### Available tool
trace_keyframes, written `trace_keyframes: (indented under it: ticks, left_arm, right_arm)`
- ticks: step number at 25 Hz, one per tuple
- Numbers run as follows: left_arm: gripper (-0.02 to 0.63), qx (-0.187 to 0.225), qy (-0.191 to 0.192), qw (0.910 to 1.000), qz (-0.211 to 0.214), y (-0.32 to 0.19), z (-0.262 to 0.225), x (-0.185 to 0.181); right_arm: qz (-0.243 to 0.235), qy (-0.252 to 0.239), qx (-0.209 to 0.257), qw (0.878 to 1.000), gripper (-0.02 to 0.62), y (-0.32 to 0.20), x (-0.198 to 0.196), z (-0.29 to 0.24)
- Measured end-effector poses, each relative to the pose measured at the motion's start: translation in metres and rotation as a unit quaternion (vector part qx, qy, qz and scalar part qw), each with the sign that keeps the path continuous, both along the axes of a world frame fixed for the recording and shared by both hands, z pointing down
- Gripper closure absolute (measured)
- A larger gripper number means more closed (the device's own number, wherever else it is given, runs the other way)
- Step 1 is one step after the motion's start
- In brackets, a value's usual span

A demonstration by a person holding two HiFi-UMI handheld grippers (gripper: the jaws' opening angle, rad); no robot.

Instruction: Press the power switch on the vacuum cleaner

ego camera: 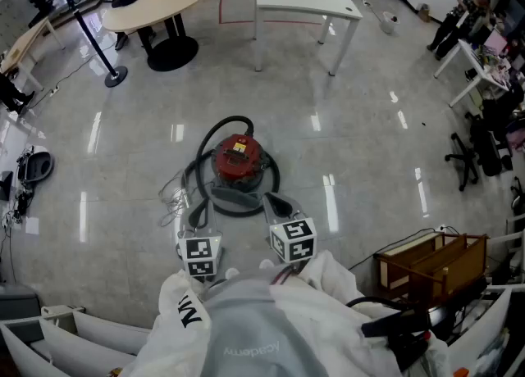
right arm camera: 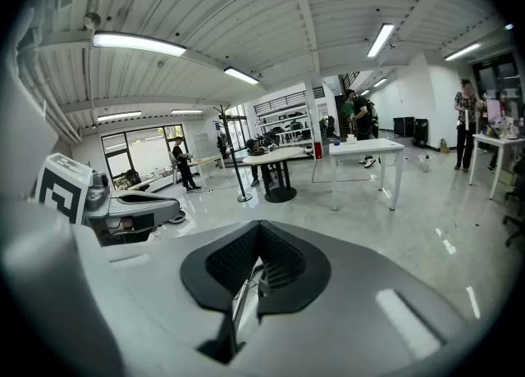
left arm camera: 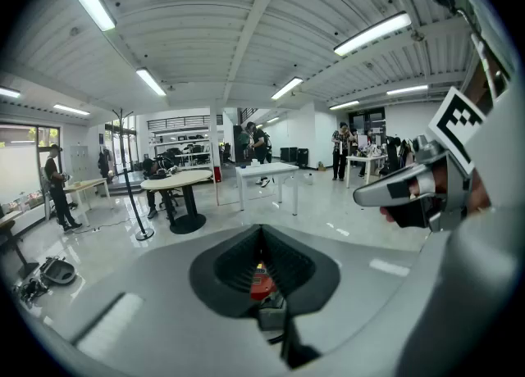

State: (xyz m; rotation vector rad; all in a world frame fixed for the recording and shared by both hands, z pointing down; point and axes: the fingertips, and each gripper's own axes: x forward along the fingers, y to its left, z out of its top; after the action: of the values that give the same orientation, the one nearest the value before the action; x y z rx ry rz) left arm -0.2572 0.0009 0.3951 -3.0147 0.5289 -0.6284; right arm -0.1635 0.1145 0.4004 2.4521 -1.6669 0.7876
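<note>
Down on the shiny grey floor (ego camera: 369,146), the red round canister vacuum cleaner (ego camera: 239,158) with its looped black hose (ego camera: 276,179) sits just ahead of both grippers. The left gripper (ego camera: 197,218) and right gripper (ego camera: 276,203) each have their jaws pinched together on nothing, clear of the canister. That's fine for a button push, since a closed tip makes a solid poker. I can't pick out the switch from up here, so I'd spot it first, then press straight down with one gripper so the canister doesn't skid.
</note>
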Motion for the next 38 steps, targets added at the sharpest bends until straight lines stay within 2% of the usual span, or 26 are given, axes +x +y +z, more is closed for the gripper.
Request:
trace_keyframes:
  ticks: [18,38]
  left_arm:
    - [0.606,0.005,-0.013,0.9999,0.005,0.018,0.003,0.013]
    - [0.606,0.006,-0.021,0.9996,0.019,0.061,0.006,0.054]
  right_arm:
    - [0.002,-0.012,0.005,1.000,0.597,0.016,0.013,0.005]
    - [0.000,-0.026,0.008,1.000,0.595,0.057,0.044,0.014]
